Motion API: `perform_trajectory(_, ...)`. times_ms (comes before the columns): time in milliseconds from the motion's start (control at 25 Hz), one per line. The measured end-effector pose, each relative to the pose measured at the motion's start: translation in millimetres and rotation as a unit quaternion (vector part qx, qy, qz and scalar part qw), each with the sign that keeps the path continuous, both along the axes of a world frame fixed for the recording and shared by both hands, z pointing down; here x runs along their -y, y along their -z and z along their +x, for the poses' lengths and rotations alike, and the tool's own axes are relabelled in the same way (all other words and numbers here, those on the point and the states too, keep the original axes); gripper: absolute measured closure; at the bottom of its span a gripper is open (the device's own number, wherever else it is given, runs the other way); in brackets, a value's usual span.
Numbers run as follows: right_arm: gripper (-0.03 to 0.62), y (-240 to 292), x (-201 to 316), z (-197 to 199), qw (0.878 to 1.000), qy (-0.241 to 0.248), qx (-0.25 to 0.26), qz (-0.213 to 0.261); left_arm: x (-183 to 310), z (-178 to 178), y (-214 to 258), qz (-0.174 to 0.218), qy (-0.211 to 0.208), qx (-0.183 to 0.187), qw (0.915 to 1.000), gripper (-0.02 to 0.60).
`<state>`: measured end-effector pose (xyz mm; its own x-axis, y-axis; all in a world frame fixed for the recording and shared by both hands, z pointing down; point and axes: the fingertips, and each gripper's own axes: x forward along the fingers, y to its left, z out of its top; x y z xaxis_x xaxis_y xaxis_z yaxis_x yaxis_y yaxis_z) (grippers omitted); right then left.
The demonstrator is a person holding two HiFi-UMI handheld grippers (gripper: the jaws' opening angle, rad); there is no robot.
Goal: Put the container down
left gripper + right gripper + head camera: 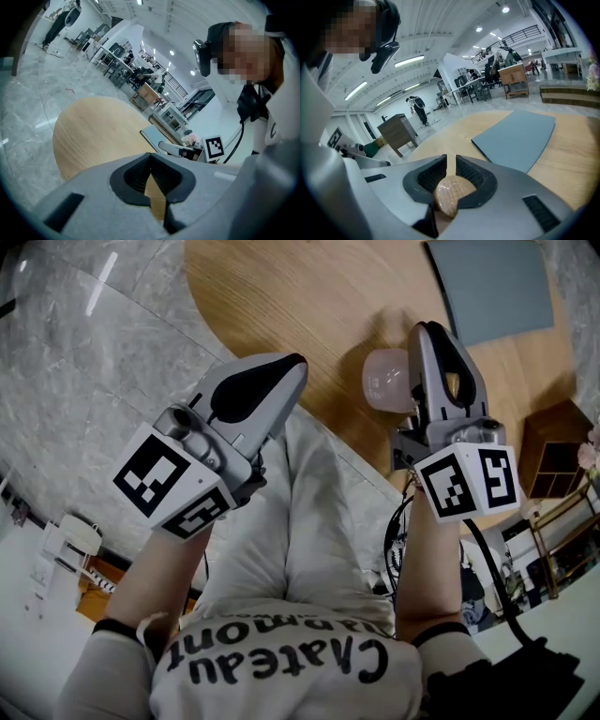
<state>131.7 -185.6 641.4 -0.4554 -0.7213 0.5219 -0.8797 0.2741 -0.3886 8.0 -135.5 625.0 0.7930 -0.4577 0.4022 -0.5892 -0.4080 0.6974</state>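
Note:
A small translucent, pale pink container (382, 381) hangs at the near edge of the round wooden table (309, 296). My right gripper (429, 332) is shut on its side. In the right gripper view the container (451, 196) sits as a clear rounded shape in the hollow between the dark pads, with wood showing through it. Whether it rests on the table I cannot tell. My left gripper (292, 368) hovers off the table's left edge, over the person's lap. Its jaws are shut with nothing in them, and in its own view the tips (151, 163) meet.
A grey mat (492, 282) lies on the far right part of the table and shows ahead of the right gripper (520, 138). A brown wooden cabinet (553, 451) stands on the floor to the right. Grey marble floor (84, 381) lies left of the table.

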Motion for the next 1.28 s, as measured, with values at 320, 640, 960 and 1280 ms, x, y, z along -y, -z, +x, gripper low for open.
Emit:
perform_trajectory(320,0.53,5,-6,-23,0.995,0.059,-0.072,0.036,-5,0,-2,-0.001,-0.003,-0.004,1.0,0.568)
perform_trajectory(640,0.53,10,-9,-26,0.99,0.068,-0.104,0.065,-9,2,-3,-0.001,-0.006,-0.007,1.0,0.568)
perform_trajectory(960,0.53,10,-18,-33,0.982,0.078,-0.144,0.094,-17,1,-6,0.002,-0.008,-0.008,0.9999,0.568)
perform_trajectory(1280,0.53,9,-24,-42,0.972,0.098,-0.182,0.114,-25,-3,-8,0.006,-0.009,-0.008,0.9999,0.568)
